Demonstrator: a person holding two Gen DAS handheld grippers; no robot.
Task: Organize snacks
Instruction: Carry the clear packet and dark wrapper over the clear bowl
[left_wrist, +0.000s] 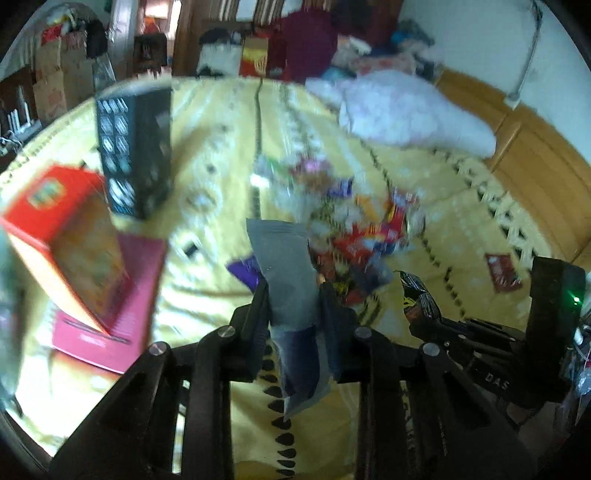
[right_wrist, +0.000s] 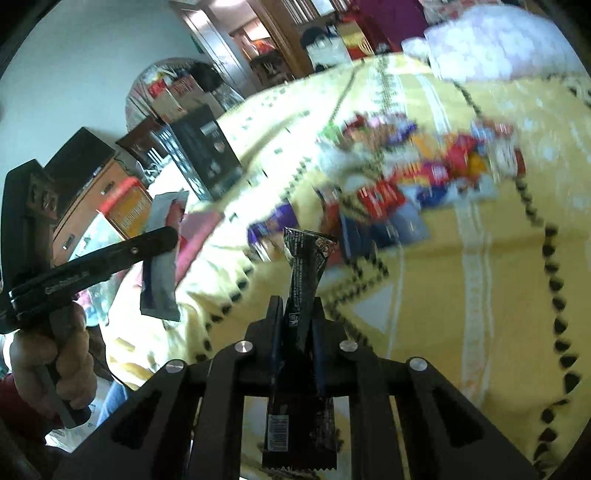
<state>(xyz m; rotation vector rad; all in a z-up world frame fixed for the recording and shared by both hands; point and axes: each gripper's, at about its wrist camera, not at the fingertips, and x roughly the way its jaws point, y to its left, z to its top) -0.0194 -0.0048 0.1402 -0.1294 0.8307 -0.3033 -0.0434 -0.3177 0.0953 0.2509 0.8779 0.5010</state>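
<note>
My left gripper (left_wrist: 293, 291) is shut on a grey snack packet (left_wrist: 288, 266), held upright above the yellow bedspread; it also shows in the right wrist view (right_wrist: 160, 266). My right gripper (right_wrist: 297, 306) is shut on a black snack bar (right_wrist: 304, 280), also visible in the left wrist view (left_wrist: 419, 299). A blurred pile of colourful snack packets (left_wrist: 351, 221) lies on the bed ahead of both grippers and shows in the right wrist view (right_wrist: 417, 173). A purple packet (left_wrist: 245, 271) lies just beyond my left fingers.
A red-orange box (left_wrist: 62, 236) rests on a pink box (left_wrist: 122, 306) at the left, with a tall black box (left_wrist: 135, 151) behind. A single red packet (left_wrist: 502, 271) lies right. A white pillow (left_wrist: 406, 110) and wooden headboard (left_wrist: 535, 166) lie beyond.
</note>
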